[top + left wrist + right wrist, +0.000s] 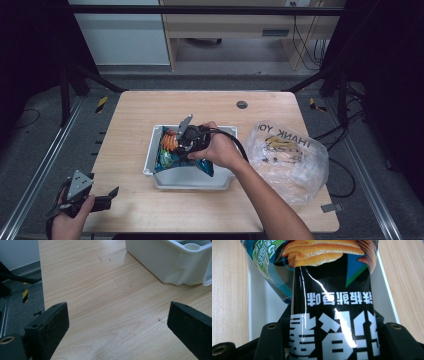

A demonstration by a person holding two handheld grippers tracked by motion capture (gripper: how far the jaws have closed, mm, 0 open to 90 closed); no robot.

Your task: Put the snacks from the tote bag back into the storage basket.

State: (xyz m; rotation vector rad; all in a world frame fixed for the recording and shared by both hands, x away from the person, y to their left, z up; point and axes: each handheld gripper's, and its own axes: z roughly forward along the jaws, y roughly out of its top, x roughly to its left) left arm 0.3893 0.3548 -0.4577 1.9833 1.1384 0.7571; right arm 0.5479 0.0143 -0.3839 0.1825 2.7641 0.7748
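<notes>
While the right hand-held gripper (184, 144) hangs over the white plastic bin (150, 159) in the middle of the table (135, 107), its jaws are clamped on a black snack can (332, 315) printed with white characters and a picture of crisps. In the right gripper view the can fills the gap between the two jaws and points away over the bin's pale floor, beside a blue-green snack packet (265, 262) lying to its left. From the high view the can itself is mostly hidden under the hand, so I cannot tell whether its far end touches the bin floor or the other packets.

The step in hand looks like setting this can into the bin among the packets already there. To do it well, the can should go down into the free strip of bin floor next to the blue-green packet, kept level so it does not ride up on the packets, and the jaws should part only once it rests on something. The can's glossy surface could slip, so a steady grip until then matters.

The left hand-held gripper (115, 325) rests near the table's near left corner with its jaws wide apart and nothing between them, well apart from the bin. A clear plastic bag (287, 160) sits just right of the bin.
</notes>
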